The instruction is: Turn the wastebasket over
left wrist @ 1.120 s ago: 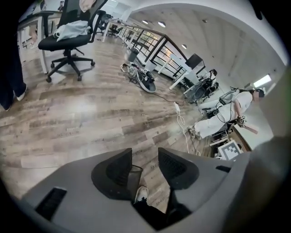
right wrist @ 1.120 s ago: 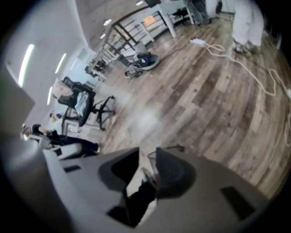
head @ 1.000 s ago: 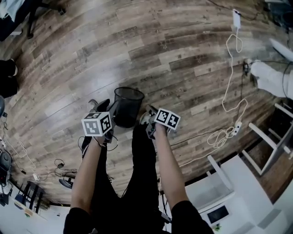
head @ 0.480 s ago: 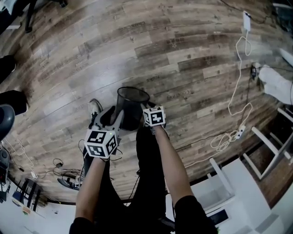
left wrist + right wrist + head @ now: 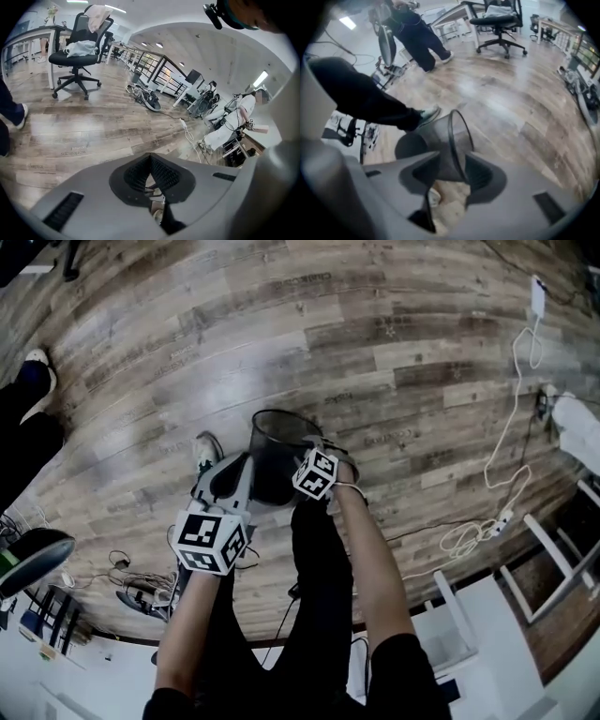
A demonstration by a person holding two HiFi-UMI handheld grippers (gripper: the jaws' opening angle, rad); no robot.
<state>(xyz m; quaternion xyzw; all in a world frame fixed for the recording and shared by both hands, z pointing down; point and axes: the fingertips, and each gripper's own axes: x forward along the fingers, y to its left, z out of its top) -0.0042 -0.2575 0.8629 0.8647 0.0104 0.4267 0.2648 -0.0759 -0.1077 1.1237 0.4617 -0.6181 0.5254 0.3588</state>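
The wastebasket (image 5: 279, 454) is black wire mesh and stands on the wood floor with its open mouth up, just in front of the person's legs. My left gripper (image 5: 239, 470) is beside its left wall. In the left gripper view its pads (image 5: 140, 171) meet with nothing between them, and the basket is out of that view. My right gripper (image 5: 314, 448) reaches down over the right side of the rim. In the right gripper view the basket's rim (image 5: 457, 140) and mesh wall stand between the jaws of my right gripper (image 5: 452, 159). Those jaws are opening and the pads are clear of the mesh.
The person's shoe (image 5: 204, 448) rests by the basket's left side. Another person's dark leg and shoe (image 5: 28, 409) are at far left. White cables (image 5: 506, 474) trail along the floor at right, more cables (image 5: 141, 596) at lower left. An office chair (image 5: 77, 51) stands farther off.
My right gripper has rolled over and come down onto the basket's rim. My left gripper has drawn in against the basket's left side.
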